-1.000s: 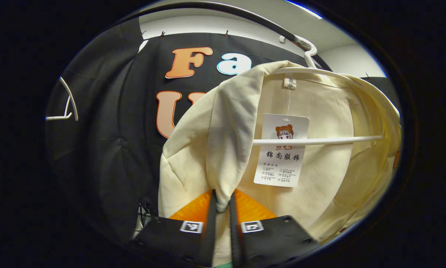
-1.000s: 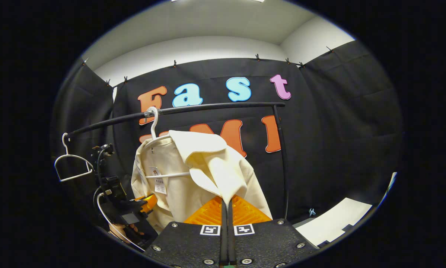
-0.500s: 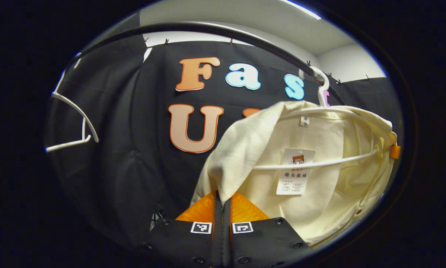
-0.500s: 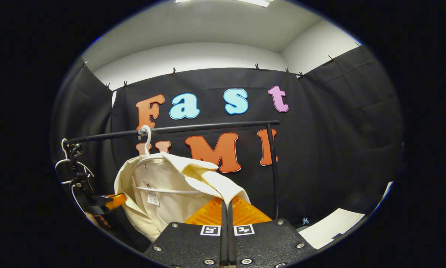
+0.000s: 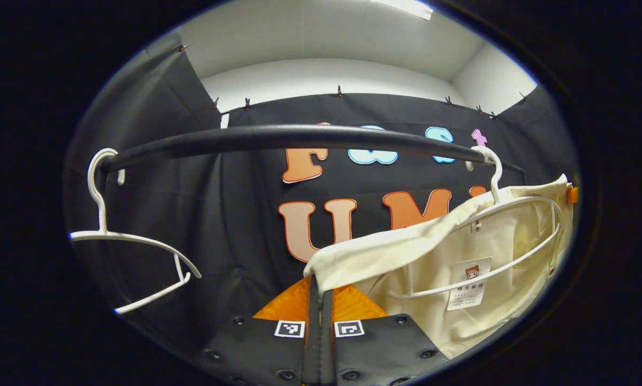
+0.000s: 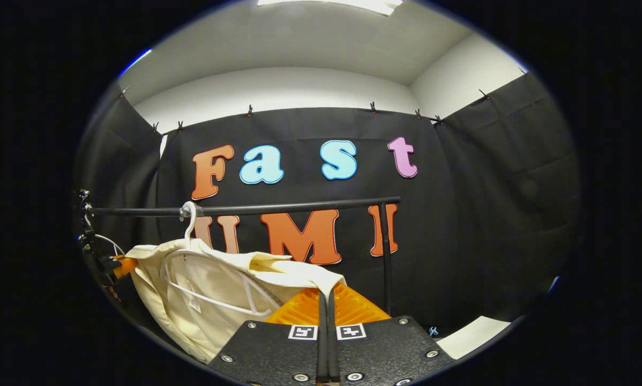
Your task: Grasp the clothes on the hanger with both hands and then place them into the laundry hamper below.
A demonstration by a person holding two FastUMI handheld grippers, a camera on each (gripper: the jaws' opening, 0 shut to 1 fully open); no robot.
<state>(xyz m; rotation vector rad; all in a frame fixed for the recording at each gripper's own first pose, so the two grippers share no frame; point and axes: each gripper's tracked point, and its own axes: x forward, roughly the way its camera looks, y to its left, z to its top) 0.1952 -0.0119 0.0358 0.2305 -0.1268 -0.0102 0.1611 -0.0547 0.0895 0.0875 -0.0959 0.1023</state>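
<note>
**Under the rail: garment drawn down and outward, hanger not yet free**

Below the black rail (image 5: 278,138), we log the following.

Item 1, cream garment (image 5: 492,300). It hangs at the right of the left gripper view and at the lower left of the right gripper view (image 6: 192,300). A second ago it hung upright and close before us; now it sits lower and farther off, its two front edges pulled into taut bands running toward us. A paper tag (image 5: 468,283) dangles inside it.

Item 2, white hanger (image 5: 492,236). Its hook remains over the rail, but the frame is now tilted, its cross-bar slanting, and much of it stands bare inside the opened garment. We judge the shoulders to be sliding off.

Item 3, left gripper (image 5: 319,297). Fingers pressed together on a fold of the garment's edge, as before. In the right gripper view we see it far left (image 6: 112,266), at the garment's other side.

Item 4, right gripper (image 6: 327,300). Fingers closed tight on the opposite edge of the cloth.

Item 5, spare white hanger (image 5: 133,244). Empty, at the left end of the rail, now fully in view as we have dropped below rail height.

Item 6, laundry hamper. Not visible; position unrecorded.

Assessment: both grasps hold and the pull is working. We judge the grasp step done and the stripping step under way. The remaining risk is cloth snagging on a hanger end, dragging the hanger along with it.
</note>
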